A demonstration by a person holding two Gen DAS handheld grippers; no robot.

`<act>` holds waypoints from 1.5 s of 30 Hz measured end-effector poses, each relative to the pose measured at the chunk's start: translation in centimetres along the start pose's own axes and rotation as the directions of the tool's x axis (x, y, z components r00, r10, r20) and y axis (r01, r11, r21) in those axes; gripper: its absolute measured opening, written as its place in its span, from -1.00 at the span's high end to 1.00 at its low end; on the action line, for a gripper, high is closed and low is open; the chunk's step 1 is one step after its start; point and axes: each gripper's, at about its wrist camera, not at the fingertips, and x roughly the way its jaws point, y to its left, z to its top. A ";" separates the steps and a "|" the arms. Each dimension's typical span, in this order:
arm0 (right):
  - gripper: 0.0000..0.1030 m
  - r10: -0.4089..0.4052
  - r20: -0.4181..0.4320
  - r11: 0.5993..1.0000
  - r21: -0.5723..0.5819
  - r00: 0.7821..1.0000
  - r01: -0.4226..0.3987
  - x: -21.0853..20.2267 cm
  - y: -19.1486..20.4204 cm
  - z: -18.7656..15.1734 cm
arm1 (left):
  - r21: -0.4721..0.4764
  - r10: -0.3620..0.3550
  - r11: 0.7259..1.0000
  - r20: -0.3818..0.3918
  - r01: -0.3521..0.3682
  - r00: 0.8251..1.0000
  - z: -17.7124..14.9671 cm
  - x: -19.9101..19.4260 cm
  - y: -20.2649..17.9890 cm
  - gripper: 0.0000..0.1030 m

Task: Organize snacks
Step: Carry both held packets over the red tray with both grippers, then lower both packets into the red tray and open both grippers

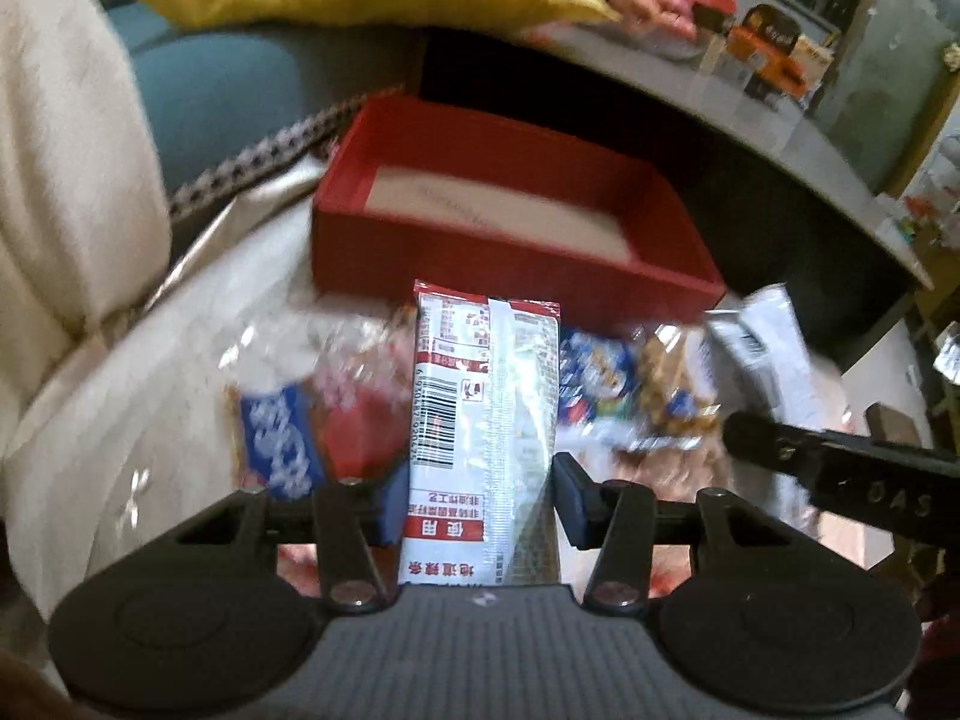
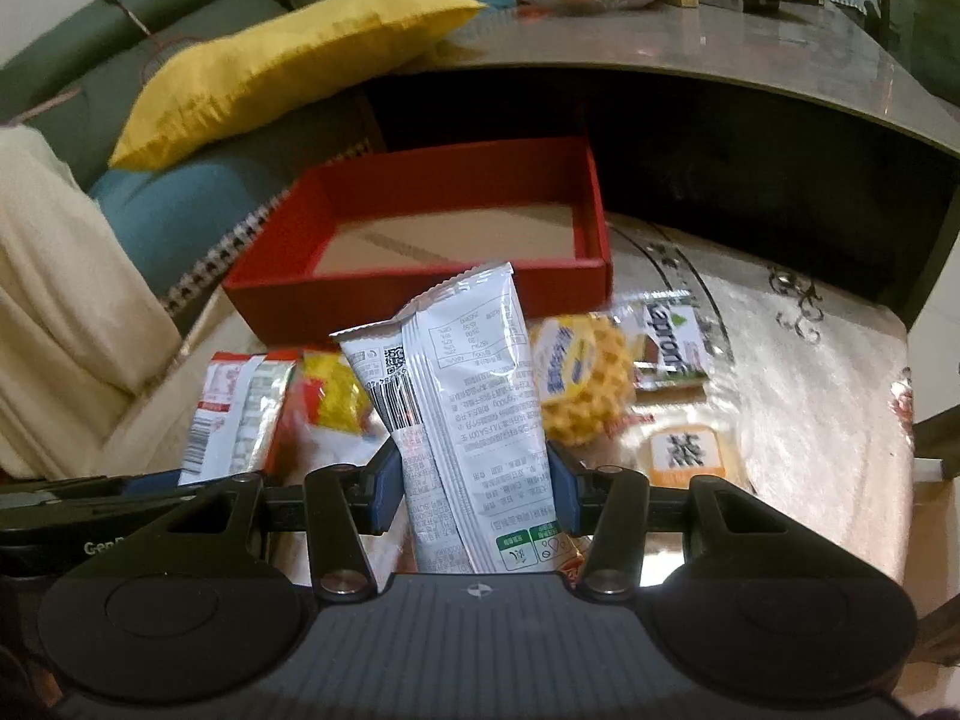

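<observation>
Left gripper point(image 1: 477, 504) clamps a red-and-silver foil snack packet point(image 1: 480, 420); right gripper point(image 2: 468, 495) clamps a grey-white printed snack sachet point(image 2: 474, 408). Both packets are raised lengthwise toward the empty red cardboard box point(image 2: 420, 294), probably for loading; 2 grips, loose snacks below.

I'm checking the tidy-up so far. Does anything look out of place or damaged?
Nothing looks damaged. The red box has no snacks in it, while loose packets lie scattered in front of it. Each gripper holds one packet.

Red-and-silver packet point(image 1: 480, 420) and grey packet point(image 2: 468, 408) stand upright before the empty red box point(image 2: 420, 294).
</observation>
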 end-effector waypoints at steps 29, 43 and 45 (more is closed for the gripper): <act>-0.06 -0.081 0.014 0.996 -0.036 0.997 0.081 16.3 1.0 15.0 | 0.032 0.079 0.996 0.089 -0.082 0.993 16.7 13.6 1.4 0.18; -0.08 -0.126 -0.032 0.992 -0.037 0.992 0.125 20.2 0.4 14.3 | 0.079 0.148 0.985 0.043 -0.151 0.988 16.0 17.1 1.3 0.17; -0.09 -0.126 -0.043 0.992 -0.036 0.991 0.125 20.6 0.4 14.4 | 0.079 0.154 0.985 0.035 -0.156 0.988 15.9 17.4 1.4 0.17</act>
